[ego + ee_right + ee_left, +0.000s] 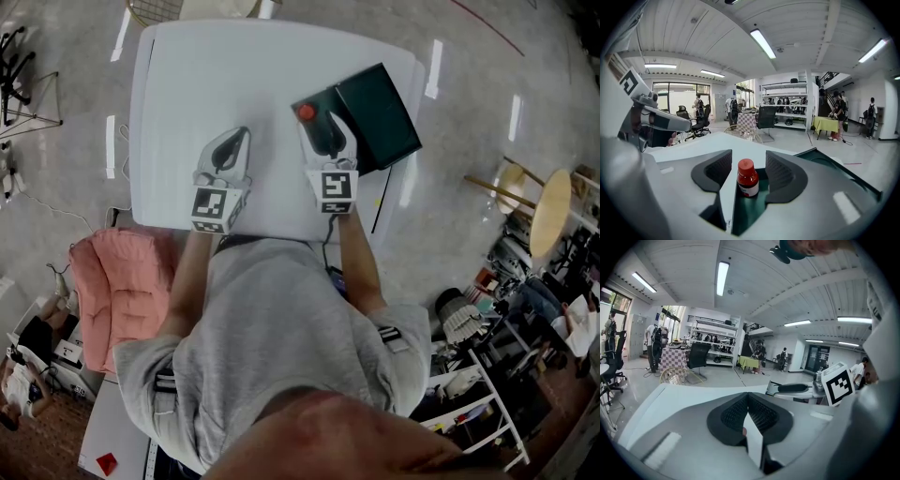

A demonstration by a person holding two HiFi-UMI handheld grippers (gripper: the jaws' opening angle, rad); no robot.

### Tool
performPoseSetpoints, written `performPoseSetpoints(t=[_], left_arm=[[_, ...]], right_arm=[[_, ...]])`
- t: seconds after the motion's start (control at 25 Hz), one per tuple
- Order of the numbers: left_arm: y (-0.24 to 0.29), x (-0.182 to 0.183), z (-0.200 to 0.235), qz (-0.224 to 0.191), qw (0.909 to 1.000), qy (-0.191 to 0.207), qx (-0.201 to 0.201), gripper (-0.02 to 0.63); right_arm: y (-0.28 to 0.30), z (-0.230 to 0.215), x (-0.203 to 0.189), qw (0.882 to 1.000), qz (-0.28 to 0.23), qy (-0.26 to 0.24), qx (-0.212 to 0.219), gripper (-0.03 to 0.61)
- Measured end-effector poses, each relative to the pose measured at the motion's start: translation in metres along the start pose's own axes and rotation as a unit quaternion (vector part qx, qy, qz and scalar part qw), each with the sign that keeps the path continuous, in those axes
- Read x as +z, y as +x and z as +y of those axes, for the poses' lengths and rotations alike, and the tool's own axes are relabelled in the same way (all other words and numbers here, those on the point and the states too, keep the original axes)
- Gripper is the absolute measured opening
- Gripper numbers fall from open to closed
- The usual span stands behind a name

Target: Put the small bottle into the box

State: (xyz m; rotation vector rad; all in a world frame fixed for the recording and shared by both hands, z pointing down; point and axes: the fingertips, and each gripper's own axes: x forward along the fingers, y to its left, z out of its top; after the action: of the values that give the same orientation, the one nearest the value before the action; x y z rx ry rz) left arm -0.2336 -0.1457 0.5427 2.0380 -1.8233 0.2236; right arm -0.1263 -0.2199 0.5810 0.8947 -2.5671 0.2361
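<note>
Red-capped small bottle [747, 182] stood on the green box [380, 112], right gripper [748, 160] spread wide around it, not gripping; left gripper [748, 398] pinched together, empty. Probably light, slick, tippy; mid-body's the grip spot.

Dark box [380, 111] on white table [234, 84]

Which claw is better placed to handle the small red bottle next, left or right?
Right: the right claw stands open around the small red bottle at the dark green box; the left claw is shut over the white table.
</note>
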Motion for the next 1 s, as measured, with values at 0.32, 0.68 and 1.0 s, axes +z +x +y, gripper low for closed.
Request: performPoseSetpoints(t=[0.32, 0.68, 1.0], left_arm=[[-0.023, 0.015, -0.030, -0.030, 0.9994, 0.014, -0.009, 0.012], [-0.051, 0.034, -0.065, -0.071, 0.9965, 0.038, -0.022, 0.011], [-0.071, 0.032, -0.093, -0.083, 0.9944, 0.053, -0.037, 0.012]], right_arm=[[-0.049, -0.009, 0.018, 0.999, -0.034, -0.009, -0.033, 0.184], [-0.105, -0.012, 0.033, 0.996, -0.067, -0.006, -0.064, 0.136], [-0.153, -0.014, 0.032, 0.992, -0.089, -0.001, -0.093, 0.090]])
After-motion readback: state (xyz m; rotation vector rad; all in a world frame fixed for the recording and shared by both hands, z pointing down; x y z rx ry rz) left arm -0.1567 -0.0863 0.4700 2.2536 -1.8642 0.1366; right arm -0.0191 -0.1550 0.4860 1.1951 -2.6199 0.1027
